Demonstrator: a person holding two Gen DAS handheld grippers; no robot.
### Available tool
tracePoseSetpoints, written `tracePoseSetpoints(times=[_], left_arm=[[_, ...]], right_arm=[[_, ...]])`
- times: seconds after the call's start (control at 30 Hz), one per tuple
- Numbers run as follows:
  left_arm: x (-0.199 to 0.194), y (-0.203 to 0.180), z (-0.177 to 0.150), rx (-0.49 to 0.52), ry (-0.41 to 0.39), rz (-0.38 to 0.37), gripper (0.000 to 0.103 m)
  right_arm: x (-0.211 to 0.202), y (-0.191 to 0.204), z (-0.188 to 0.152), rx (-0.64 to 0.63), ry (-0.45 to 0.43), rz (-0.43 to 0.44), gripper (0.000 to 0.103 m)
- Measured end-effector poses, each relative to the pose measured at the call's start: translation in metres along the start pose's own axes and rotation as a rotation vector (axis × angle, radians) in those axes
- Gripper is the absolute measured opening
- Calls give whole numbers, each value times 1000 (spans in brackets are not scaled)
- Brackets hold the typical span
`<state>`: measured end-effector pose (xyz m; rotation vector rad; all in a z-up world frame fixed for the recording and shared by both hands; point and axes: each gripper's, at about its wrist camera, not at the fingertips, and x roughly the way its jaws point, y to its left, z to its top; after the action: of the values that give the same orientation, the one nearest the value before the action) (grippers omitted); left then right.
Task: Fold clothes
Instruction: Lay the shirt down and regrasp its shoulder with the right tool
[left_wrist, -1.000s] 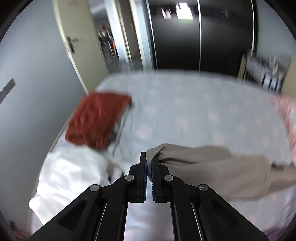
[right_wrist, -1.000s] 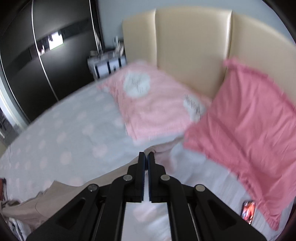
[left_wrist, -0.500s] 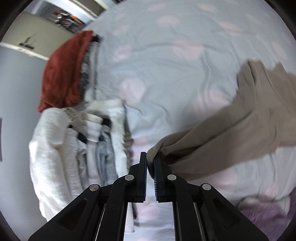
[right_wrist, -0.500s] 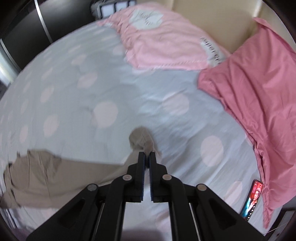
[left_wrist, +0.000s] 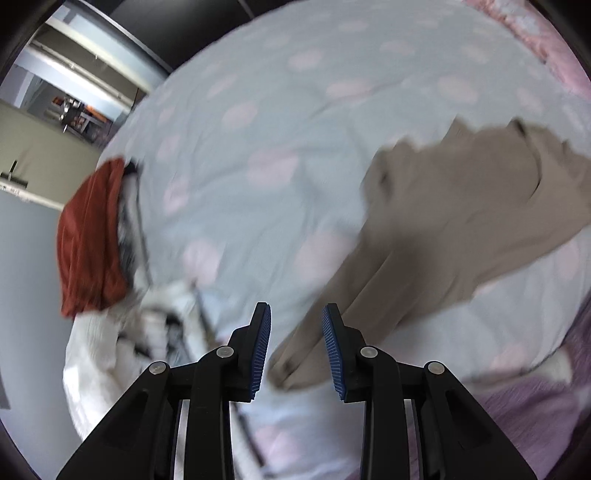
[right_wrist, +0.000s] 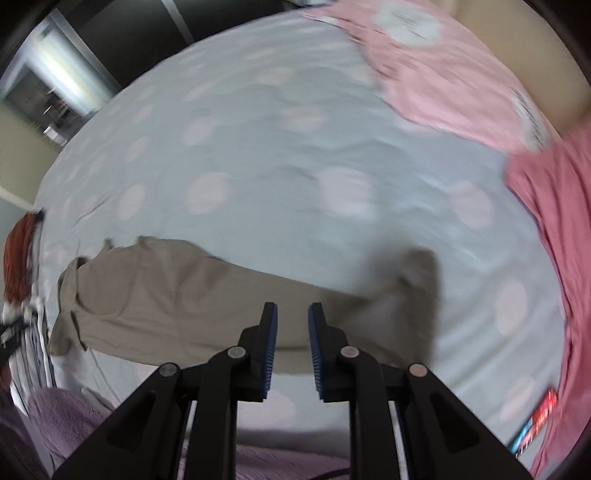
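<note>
- Left gripper (left_wrist: 296, 341): jaws parted by a moderate gap, having just been opening. One end of the beige trousers (left_wrist: 454, 221) lies on the bed between and below the blue pads (left_wrist: 261, 347); neither pad presses on the cloth. Nothing is held.
- Right gripper (right_wrist: 291, 341): jaws parted by a narrower gap, likewise just opening. The trousers pass beneath the gap; the pads stand clear of the fabric. Nothing is held.
- Beige trousers: laid out lengthwise across the near part of the bedsheet (right_wrist: 258, 147), pale blue-grey with pink dots. In the right wrist view the waist end with pockets lies to the left (right_wrist: 96, 295), and the leg end lies right of the fingers, partly in shadow.
- Pile of clothes at the bed's edge: a rust-red garment (left_wrist: 90, 236) on top, white garments (left_wrist: 99, 350) beside it; well apart from the trousers in the left view.
- Two pink pillows (right_wrist: 443, 74) at the head of the bed, apart from the trousers.
- A phone (right_wrist: 535, 424) lies on the sheet at the right edge.
- Both views are motion-blurred; fine detail of the cloth is not legible.
</note>
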<state>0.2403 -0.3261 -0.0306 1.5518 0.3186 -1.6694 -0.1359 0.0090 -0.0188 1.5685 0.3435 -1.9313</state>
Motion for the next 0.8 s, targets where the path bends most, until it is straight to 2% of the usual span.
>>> tracePoseSetpoints(times=[0.17,0.33,0.57,0.7,0.8], left_arm=[[11,-25,38,34,-44,-28,31],[36,-37,60,65,-65,-86,31],[77,-38,76,-1,-35,-166,31],[98,-37,80,-29,-4,-204,31],[108,-36,82,-40,8,-219,31]], right_arm=[[23,54,12,-186,-23,33,17],[60,97,20,-344,7,71,17],[103,116,30,-386,43,145,17],[113,125,39,-412,24,191,17],[118,130,45,-435,7,213,24]])
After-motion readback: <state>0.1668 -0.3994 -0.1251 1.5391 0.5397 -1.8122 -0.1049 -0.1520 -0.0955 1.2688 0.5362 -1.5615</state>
